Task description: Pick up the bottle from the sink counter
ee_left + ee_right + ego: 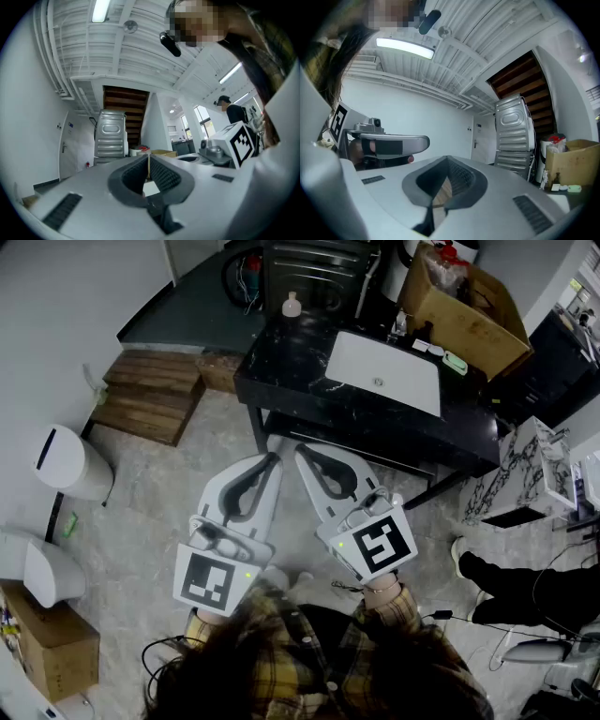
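Bottle (292,305), small, pale and capped, stands at the rear left corner of the glossy black sink counter (281,367). It is well to the left of the white rectangular basin (356,357) and far from the brown cardboard box (469,320) at the rear right corner. A person in a plaid shirt holds two white two-jaw grippers side by side over the stone floor, in front of the counter's front edge and well short of the bottle.

The step in hand appears to be the approach, with nothing yet grasped. It would likely go best with a single gripper, probably the left, which sits on the bottle's side of the counter. The jaws should be spread before they arrive, not at the bottle itself. A level entry past the front left corner would let the pads meet the bottle's body below the cap. A small, light bottle is apt to tip if nudged by one jaw first, so both pads should close evenly before a straight lift.

The left gripper (274,457) has its jaws pressed together with nothing between them, as its own view (148,157) confirms. The right gripper (300,450) is likewise closed at the tips and empty (447,158).
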{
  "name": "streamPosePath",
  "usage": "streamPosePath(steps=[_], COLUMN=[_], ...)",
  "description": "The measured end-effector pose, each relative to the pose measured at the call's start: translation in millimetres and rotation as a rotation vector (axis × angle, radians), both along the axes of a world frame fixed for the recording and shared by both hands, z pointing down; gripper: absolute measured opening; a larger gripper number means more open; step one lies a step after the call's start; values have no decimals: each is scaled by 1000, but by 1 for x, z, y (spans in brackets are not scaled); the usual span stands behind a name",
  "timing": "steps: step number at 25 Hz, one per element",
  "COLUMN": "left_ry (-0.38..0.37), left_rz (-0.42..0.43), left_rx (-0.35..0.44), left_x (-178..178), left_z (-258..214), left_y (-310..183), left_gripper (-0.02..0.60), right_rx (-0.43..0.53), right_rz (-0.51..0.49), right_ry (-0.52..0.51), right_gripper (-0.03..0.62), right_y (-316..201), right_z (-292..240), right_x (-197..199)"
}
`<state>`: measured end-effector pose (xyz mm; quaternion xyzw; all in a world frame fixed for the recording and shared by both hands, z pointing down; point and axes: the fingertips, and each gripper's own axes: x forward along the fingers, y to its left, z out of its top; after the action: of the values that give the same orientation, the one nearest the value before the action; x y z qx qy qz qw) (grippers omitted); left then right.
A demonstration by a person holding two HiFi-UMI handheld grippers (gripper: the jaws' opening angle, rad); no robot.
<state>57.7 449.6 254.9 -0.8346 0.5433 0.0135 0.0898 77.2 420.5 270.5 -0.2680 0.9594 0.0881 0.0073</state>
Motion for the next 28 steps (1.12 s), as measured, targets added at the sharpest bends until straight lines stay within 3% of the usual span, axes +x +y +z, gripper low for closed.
streamPosePath(steps=[18, 28], left_ry=[-2, 10], left_rz=[-97, -125], left_rx=[-7, -12], left_x=[27, -3], left_z=[7, 17], left_y=[7, -18], left_gripper=[25, 25], right_rx=[-30, -41], right_rz=[-46, -40], right_ry=[-39, -29], right_gripper=[17, 17], right_y=[3, -22], right_z=[12, 26], right_x=[46, 32])
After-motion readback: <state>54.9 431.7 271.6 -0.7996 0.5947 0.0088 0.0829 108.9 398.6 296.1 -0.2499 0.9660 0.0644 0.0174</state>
